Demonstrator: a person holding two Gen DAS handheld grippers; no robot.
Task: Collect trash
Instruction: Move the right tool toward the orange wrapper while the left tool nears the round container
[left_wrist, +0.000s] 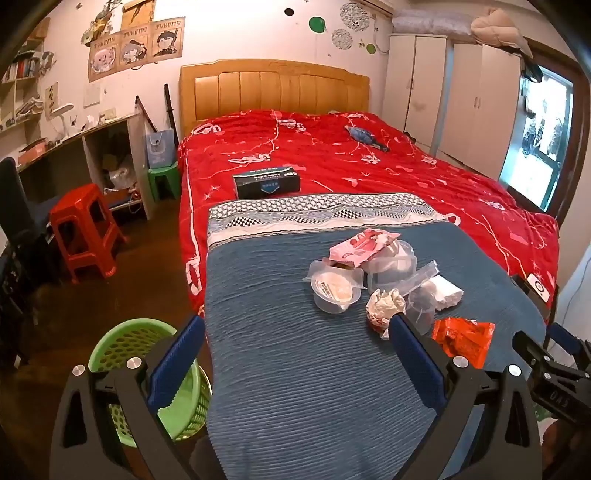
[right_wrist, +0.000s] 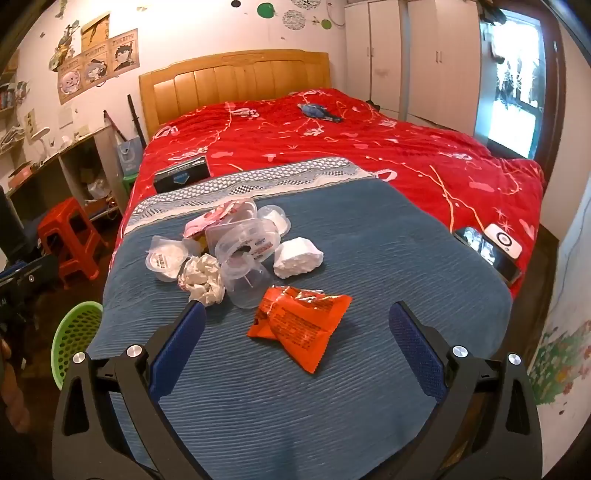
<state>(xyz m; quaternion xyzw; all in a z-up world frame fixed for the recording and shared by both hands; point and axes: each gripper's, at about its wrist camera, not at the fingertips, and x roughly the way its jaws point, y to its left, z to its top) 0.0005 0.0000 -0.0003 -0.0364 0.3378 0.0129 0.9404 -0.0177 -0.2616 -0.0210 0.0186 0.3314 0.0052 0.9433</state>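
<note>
I'm holding both tongs wide and empty — left tongs (left_wrist: 297, 328), right tongs (right_wrist: 297, 314) — hovering over the blue blanket (right_wrist: 369, 229) on the bed, where the trash pile (right_wrist: 229, 251) and orange wrapper (right_wrist: 299, 325) are lying; green basket (left_wrist: 147, 354) is sitting on the floor beside it.

On the wall posters (left_wrist: 136, 48) I read a heading resembling "TVKOOS", repeated on each of the three. Print on the dark box (left_wrist: 266, 183), the lidded cup (left_wrist: 334, 289) and the orange wrapper (right_wrist: 301, 326) stays illegible to me.
</note>
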